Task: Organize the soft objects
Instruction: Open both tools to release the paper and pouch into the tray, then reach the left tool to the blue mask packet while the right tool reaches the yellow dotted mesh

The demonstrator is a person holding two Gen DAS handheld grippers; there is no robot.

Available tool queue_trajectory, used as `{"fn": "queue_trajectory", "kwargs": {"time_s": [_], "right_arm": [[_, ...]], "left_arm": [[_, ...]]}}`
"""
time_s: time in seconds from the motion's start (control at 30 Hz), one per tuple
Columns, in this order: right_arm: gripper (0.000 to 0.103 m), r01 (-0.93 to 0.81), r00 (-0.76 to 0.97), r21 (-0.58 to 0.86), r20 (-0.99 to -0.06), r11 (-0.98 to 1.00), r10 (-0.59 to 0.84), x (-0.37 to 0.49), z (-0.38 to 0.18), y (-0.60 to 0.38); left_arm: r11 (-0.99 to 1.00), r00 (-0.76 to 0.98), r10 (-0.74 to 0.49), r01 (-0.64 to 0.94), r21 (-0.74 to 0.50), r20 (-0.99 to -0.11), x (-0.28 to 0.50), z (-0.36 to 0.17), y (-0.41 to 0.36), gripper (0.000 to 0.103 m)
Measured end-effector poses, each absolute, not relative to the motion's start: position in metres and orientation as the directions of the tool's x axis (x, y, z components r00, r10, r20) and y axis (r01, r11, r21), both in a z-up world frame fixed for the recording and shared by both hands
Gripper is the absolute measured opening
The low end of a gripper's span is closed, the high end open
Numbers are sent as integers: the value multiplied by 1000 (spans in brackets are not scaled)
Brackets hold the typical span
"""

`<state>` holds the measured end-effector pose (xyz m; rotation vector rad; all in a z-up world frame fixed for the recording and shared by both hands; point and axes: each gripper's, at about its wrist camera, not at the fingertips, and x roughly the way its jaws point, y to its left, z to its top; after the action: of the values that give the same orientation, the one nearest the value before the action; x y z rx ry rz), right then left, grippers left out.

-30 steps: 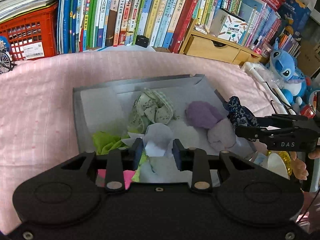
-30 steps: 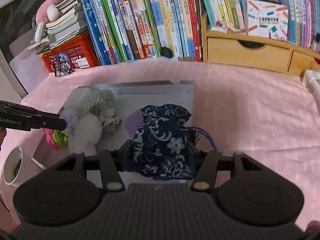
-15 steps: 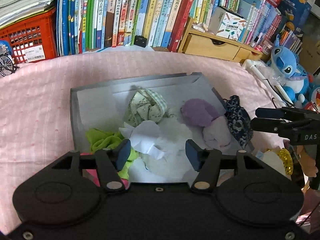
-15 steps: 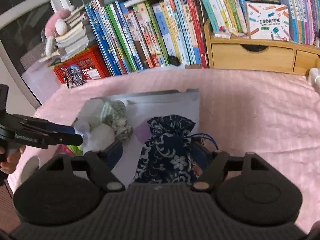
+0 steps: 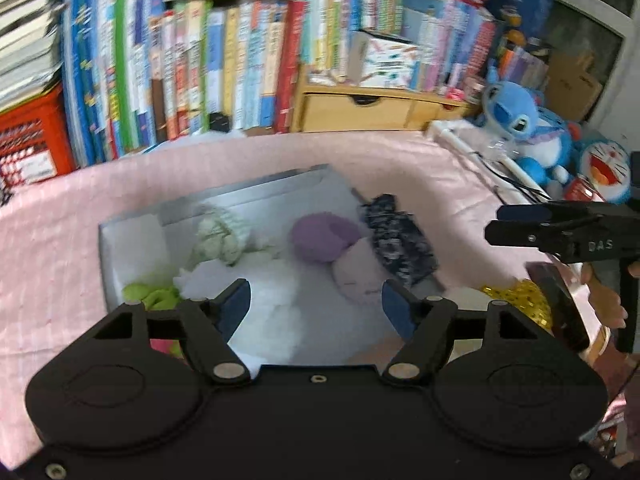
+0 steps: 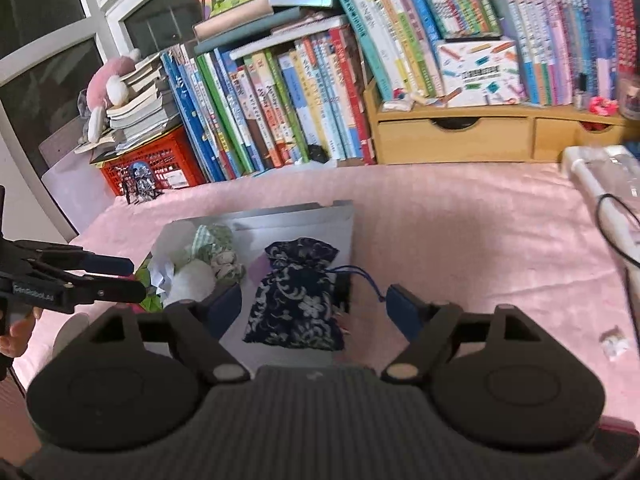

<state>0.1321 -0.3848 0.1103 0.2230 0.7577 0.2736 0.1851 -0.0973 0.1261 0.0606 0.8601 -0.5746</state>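
A grey tray (image 5: 132,236) on the pink cloth holds several soft things: a green-checked cloth (image 5: 220,236), a purple ball (image 5: 324,236), a pale pink one (image 5: 356,272), a white cloth (image 5: 256,292) and a lime-green piece (image 5: 148,294). At the tray's right edge lies a navy floral pouch (image 6: 296,304). My left gripper (image 5: 315,304) hovers above the white cloth, jaws opening, nothing between the pads. My right gripper (image 6: 316,308) is raised over the pouch, jaws opening, pads clear of it. Each gripper shows in the other's view: right (image 5: 494,224), left (image 6: 134,279).
Books (image 6: 304,92) line the back, with a red crate (image 6: 156,164) at left and a wooden drawer unit (image 6: 452,136) at right. Blue plush toys (image 5: 524,128) and a gold sequin item (image 5: 520,300) sit right of the tray. A small wrapped piece (image 6: 612,342) lies on the pink cloth.
Both grippers opened: the left let go of the white cloth, the right let go of the navy pouch. Both have drawn back and up from the tray.
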Motion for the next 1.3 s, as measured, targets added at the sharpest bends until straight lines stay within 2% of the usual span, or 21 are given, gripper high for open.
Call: {"fn": "queue_trajectory", "kwargs": {"time_s": [0.57,1.13,1.3], "right_arm": [[90,-76,705,220,-678,973,209,79,102,-423],[90,-43,668,114,-735,993,113,53,78,-442],[90,-65,653,101,-748,993,119,53,75,-443]], "left_arm": [[705,440,-531,703,-90,-724,123,148,-175,72],[534,415,-462,836,128,-784,93,133,-274,71],[479,421,-421,855,198,-803,87,125,-300,64]]}}
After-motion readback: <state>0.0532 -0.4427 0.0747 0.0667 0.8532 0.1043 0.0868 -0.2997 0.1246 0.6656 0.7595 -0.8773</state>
